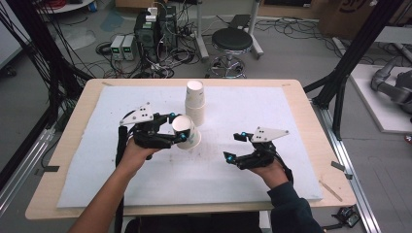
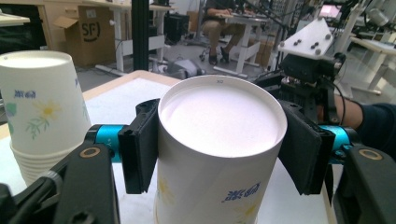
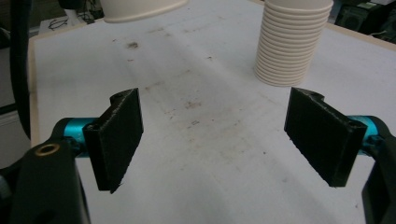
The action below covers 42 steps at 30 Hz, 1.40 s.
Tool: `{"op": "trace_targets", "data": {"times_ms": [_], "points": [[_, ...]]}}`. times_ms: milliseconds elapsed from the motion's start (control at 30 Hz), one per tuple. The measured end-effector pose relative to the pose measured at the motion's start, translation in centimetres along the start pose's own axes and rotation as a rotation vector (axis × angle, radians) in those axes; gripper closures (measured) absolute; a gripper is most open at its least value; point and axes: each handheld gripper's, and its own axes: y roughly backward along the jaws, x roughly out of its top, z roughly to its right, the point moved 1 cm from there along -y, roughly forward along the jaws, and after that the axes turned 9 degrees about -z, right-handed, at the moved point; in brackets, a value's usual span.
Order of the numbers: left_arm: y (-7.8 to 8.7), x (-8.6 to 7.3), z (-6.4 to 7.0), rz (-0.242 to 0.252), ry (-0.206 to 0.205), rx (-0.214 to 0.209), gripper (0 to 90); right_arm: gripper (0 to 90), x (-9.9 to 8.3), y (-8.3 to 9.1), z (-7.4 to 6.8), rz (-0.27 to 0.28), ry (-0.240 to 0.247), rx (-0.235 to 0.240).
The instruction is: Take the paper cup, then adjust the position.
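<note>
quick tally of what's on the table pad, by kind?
Single paper cup, upside down, held in the left tongs: 1
Stack of nested paper cups, upside down, number of cups in it can't be told: 1
Tongs, the left plus the right tongs, open and holding nothing: 2
Total: 4

L gripper (image 1: 179,131) sits just in front-left of the cup stack (image 1: 195,103), held level by the left hand (image 1: 133,151), forearm coming up from the near desk (image 1: 301,97) edge. Its fingers (image 2: 140,144) are clamped on both sides of a paper cup (image 2: 219,140), lifted and tilted. R gripper (image 1: 234,146) is to the stack's near-right, well apart, fingers (image 3: 116,135) spread wide w/ nothing between, right hand (image 1: 272,170) low over the desk.
</note>
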Motion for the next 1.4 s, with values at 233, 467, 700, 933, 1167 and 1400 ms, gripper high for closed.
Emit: {"op": "trace_targets", "data": {"times_ms": [233, 467, 700, 933, 1167, 1400], "points": [[-0.3, -0.5, 0.6, -0.011, -0.002, -0.014, 35.4, 19.7, -0.1, -0.3, -0.5, 0.002, 0.008, 0.016], [-0.6, -0.7, 0.7, -0.014, -0.001, -0.03, 35.3, 19.7, -0.1, -0.4, -0.6, 0.004, 0.001, 0.037], [-0.9, -1.3, 0.9, -0.034, 0.004, -0.06, 35.4, 19.7, -0.1, -0.7, -1.0, 0.013, 0.01, 0.065], [-1.4, -1.5, 2.1, -0.059, -0.016, -0.114, 35.3, 19.7, 0.0, -0.9, -1.7, 0.029, 0.028, 0.112], [-2.4, -1.7, 3.1, -0.088, -0.04, -0.175, 35.4, 19.7, 0.4, -1.4, -2.7, 0.046, 0.077, 0.178], [-3.2, -1.7, 3.4, -0.093, -0.038, -0.199, 35.4, 19.8, 0.5, -1.8, -3.0, 0.046, 0.09, 0.205]]}}
